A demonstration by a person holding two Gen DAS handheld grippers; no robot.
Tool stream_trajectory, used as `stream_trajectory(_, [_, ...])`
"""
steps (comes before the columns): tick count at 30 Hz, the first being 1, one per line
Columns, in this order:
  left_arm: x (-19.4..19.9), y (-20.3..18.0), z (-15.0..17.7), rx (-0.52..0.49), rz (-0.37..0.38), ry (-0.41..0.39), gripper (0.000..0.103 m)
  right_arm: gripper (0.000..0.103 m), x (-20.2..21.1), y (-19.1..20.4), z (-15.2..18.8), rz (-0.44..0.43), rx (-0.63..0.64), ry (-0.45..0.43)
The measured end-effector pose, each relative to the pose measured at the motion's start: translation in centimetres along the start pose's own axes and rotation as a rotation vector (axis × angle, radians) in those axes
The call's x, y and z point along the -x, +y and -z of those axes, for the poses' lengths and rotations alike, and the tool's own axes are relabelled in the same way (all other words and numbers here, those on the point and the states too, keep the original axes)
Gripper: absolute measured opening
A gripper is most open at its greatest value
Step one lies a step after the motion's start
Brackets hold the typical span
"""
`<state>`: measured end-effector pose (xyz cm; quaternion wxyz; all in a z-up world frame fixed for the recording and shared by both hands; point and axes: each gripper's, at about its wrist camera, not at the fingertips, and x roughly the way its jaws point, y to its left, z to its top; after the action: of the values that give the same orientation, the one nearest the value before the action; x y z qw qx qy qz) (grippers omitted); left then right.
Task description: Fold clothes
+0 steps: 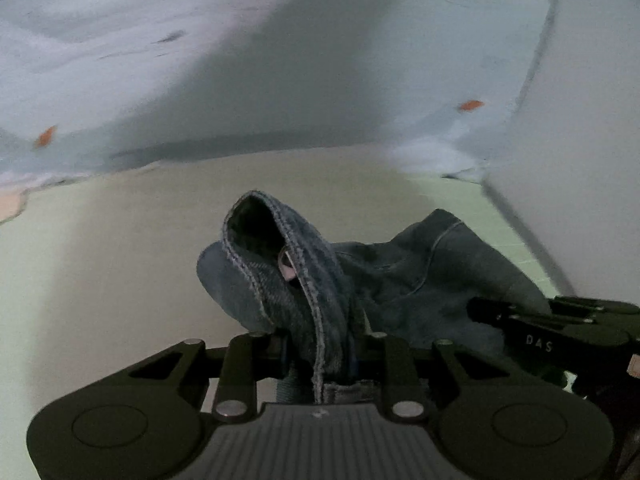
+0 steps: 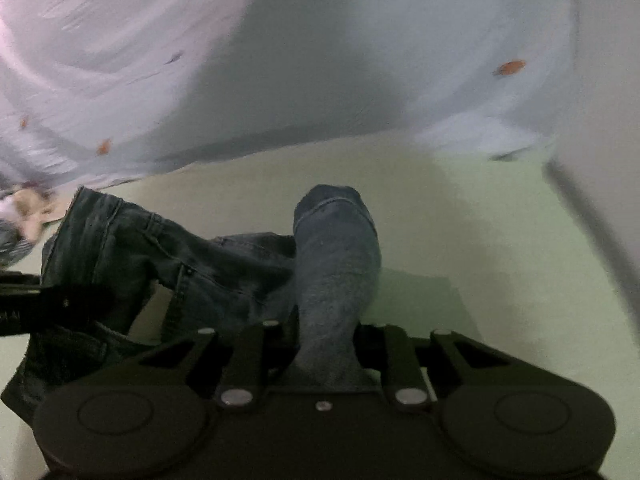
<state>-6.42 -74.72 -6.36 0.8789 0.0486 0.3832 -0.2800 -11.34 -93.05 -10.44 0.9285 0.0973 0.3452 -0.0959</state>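
Note:
A pair of blue denim jeans (image 1: 420, 280) hangs bunched over the pale green surface (image 1: 120, 260). In the left wrist view my left gripper (image 1: 320, 354) is shut on a stitched fold of the denim that stands up between its jaws. My right gripper (image 1: 552, 320) shows at the right edge, against the same cloth. In the right wrist view my right gripper (image 2: 328, 344) is shut on another thick fold of the jeans (image 2: 160, 248), which trail off to the left. My left gripper (image 2: 60, 304) shows there as a dark blur. The cloth hides the fingertips.
A pale blue-white cloth with orange spots (image 1: 240, 60) lies crumpled beyond the green surface (image 2: 500, 220). A plain white panel (image 1: 580, 140) rises on the right with a dark edge. At the far left lies a bit of peach fabric (image 2: 28, 208).

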Motion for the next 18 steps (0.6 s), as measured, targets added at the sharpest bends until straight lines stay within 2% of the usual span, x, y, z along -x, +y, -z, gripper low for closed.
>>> stream_trajectory(6, [-8.8, -10.7, -3.5, -0.112, 0.076, -0.005, 0.027, 0.019, -4.3, -13.8, -3.1, 0.158, -0.052, -0.06])
stream_trajectory(10, [-14.1, -12.6, -8.0, -0.177, 0.094, -0.06, 0.027, 0.018, -7.4, -19.2, -7.3, 0.247, -0.037, -0.151])
stream_trajectory(13, [-17.4, -13.9, -10.5, -0.197, 0.047, -0.078, 0.028, 0.02, -9.7, -22.0, -10.0, 0.304, -0.023, -0.199])
stream_trajectory(15, [-19.7, -14.6, -12.1, -0.209, 0.017, -0.085, 0.033, 0.029, -12.2, -23.2, -10.9, 0.337, -0.007, -0.151])
stream_trajectory(17, [-21.8, -14.2, -11.9, -0.216, -0.001, -0.02, 0.04, 0.049, -13.7, -23.0, -10.4, 0.399, 0.018, -0.099])
stream_trajectory(18, [-22.1, -13.7, -11.4, -0.213, -0.013, -0.004, 0.042, 0.057, -14.2, -22.8, -10.1, 0.43, 0.03, -0.079])
